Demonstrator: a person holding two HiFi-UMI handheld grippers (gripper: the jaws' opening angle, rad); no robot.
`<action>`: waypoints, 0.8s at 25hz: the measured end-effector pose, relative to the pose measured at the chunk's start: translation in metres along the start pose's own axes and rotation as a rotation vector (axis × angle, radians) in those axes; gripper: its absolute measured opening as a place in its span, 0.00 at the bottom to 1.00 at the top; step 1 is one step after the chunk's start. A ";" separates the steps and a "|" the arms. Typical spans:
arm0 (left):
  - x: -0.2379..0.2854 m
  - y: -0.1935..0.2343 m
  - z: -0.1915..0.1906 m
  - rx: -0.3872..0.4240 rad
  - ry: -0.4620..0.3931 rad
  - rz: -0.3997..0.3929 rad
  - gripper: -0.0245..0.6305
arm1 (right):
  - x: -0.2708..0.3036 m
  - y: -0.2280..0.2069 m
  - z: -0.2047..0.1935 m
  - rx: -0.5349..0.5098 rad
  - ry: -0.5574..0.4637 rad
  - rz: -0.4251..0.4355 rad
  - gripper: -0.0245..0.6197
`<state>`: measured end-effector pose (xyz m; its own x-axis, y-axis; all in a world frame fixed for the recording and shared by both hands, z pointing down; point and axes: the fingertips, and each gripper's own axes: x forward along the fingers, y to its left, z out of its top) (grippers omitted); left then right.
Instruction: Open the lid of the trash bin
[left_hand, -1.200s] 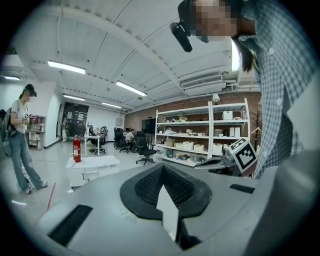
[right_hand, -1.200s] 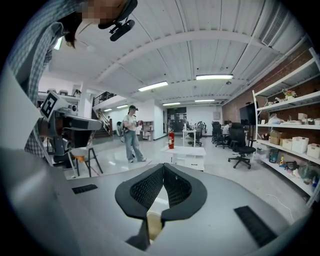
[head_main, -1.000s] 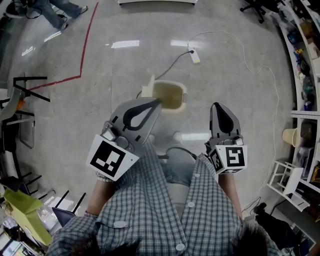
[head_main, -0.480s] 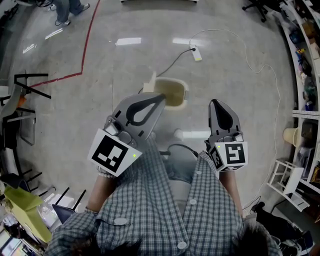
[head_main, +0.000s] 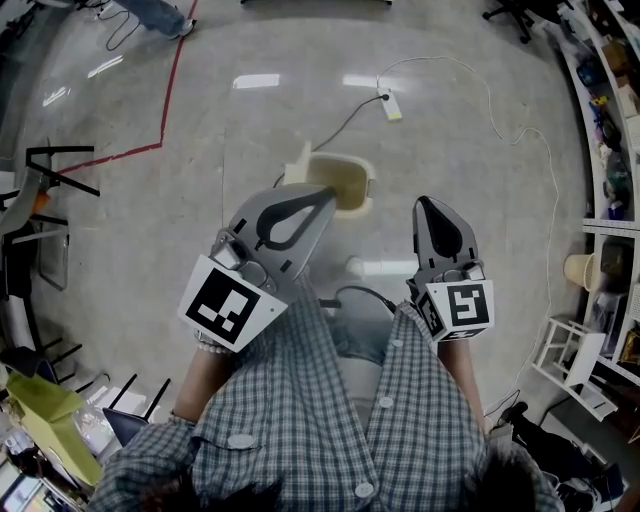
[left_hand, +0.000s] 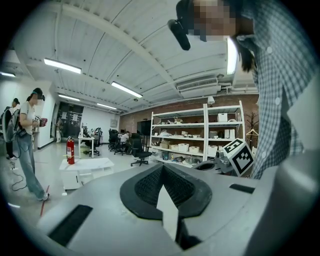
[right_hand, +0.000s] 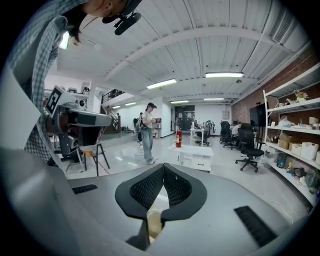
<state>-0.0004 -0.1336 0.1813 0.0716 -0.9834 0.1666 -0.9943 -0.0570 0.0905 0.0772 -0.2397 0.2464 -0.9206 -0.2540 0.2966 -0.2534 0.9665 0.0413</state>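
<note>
The grey, shiny floor fills the head view. At the bottom is the person's checked shirt.

The bin stands on the floor in front of the person, near the middle of the view. It is small and cream coloured, with rounded corners. Its top shows a darker, yellowish inside, and a pale flap stands up at its left edge; I cannot tell for sure if this flap is the lid.

The left gripper hangs over the near left corner of the bin in the head view. In its own view its jaws are together at the tips, and nothing is between them. The right gripper is to the right of the bin, apart from it. Its jaws are also together and hold nothing; something beige shows through the small gap below the tips.

Behind the bin a dark cable runs over the floor to a white power strip.
</note>
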 end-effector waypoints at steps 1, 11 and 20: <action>0.000 0.000 0.000 -0.001 -0.001 0.000 0.04 | 0.000 0.001 0.000 -0.001 0.001 0.002 0.07; -0.002 -0.001 -0.004 -0.008 0.002 0.005 0.04 | 0.001 0.005 -0.006 0.003 0.016 0.018 0.07; -0.001 0.000 -0.004 -0.014 0.001 0.001 0.04 | 0.002 0.006 -0.012 0.012 0.037 0.024 0.07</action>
<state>0.0003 -0.1322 0.1855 0.0712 -0.9832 0.1679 -0.9931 -0.0540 0.1044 0.0774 -0.2339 0.2591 -0.9147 -0.2294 0.3328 -0.2355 0.9716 0.0225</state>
